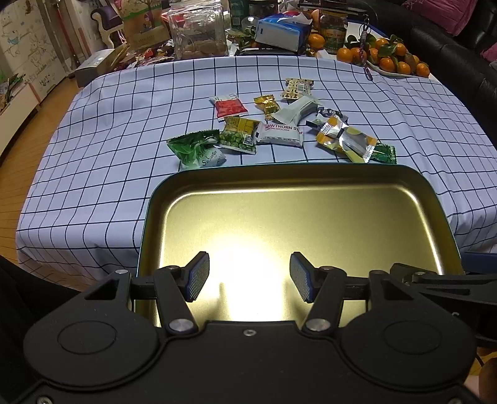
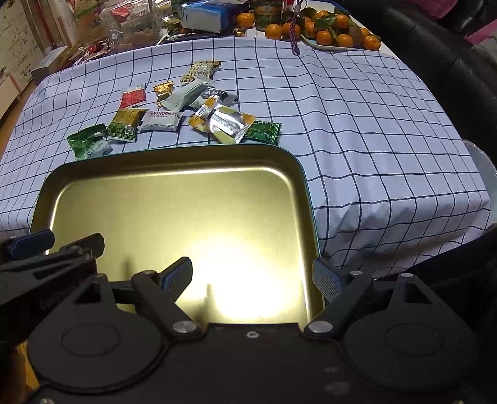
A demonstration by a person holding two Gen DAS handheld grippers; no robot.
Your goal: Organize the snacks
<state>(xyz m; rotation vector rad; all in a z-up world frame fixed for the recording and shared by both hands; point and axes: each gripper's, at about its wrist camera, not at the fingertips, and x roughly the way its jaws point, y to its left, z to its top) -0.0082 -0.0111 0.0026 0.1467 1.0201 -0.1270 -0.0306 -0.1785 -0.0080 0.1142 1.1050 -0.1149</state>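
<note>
A gold metal tray [image 1: 310, 177] with a dark rim lies at the near edge of the checked tablecloth; it also shows in the right wrist view [image 2: 174, 158]. Several wrapped snacks lie just beyond it: a green packet [image 1: 194, 149], a white Hawthorn packet [image 1: 279, 133], a red packet [image 1: 230, 107], a yellow-silver packet [image 1: 348, 138]. The same snacks show in the right wrist view, such as the yellow-silver packet [image 2: 222, 122]. My left gripper [image 1: 249, 276] is open and empty over the tray's near part. My right gripper [image 2: 254, 278] is open and empty over the tray's right near corner.
At the table's far edge stand a glass jar [image 1: 198, 29], a blue tissue pack [image 1: 281, 31] and a plate of tangerines [image 1: 394, 60]. A black sofa [image 1: 450, 40] lies to the right. Wooden floor [image 1: 18, 174] is on the left.
</note>
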